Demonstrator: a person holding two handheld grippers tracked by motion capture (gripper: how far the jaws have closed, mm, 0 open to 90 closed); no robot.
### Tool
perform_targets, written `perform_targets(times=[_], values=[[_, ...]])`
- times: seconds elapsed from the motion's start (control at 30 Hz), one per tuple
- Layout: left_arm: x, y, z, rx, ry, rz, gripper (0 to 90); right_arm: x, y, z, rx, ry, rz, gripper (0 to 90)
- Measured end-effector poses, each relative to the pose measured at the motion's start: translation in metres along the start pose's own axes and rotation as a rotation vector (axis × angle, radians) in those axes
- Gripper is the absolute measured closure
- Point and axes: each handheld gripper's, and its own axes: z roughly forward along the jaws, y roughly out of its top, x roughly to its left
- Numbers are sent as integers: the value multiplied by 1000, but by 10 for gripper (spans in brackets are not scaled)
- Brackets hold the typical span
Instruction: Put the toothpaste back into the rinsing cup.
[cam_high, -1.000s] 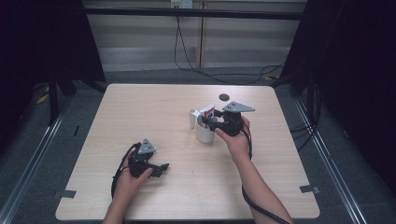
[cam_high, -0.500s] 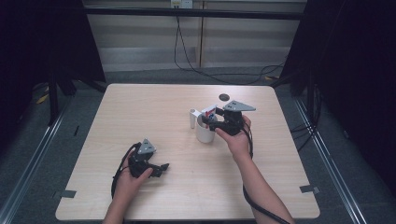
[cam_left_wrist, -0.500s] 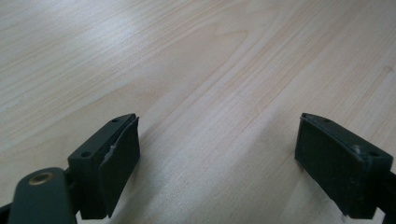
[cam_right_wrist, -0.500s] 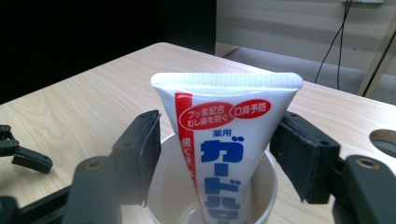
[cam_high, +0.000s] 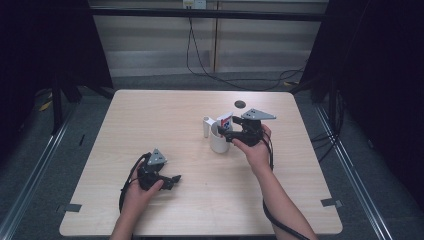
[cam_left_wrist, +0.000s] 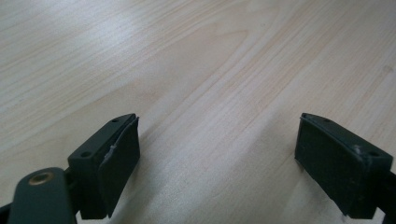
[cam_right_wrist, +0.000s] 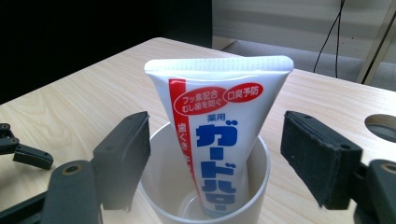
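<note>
Nothing moved: your right tongs (cam_right_wrist: 215, 161) stay wide around the white toothpaste tube (cam_right_wrist: 219, 135) in the white plastic cup (cam_right_wrist: 254, 207); your left tongs (cam_left_wrist: 217, 165) are wide too.

We take this for a lab or recording studio rather than a home. We see a bare wooden bench (cam_high: 150, 120) standing alone on grey floor (cam_high: 45, 150), black curtains (cam_high: 45, 45) on both sides, metal rails (cam_high: 30, 165) along the floor, and loose cables (cam_high: 200, 60) hanging at the back wall.

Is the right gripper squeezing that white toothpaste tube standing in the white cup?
Apart. In the right gripper view, the right gripper stands open, with gaps on both sides of the white toothpaste tube.
</note>
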Motion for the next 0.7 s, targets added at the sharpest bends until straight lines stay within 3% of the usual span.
perform_targets(times=[0.37, 0.7], values=[[0, 0, 0, 0, 2, 1, 140, 0, -2, -8, 4, 22, -23, 142], [0, 0, 0, 0, 2, 1, 140, -2, -3, -15, 15, 31, -46, 134]])
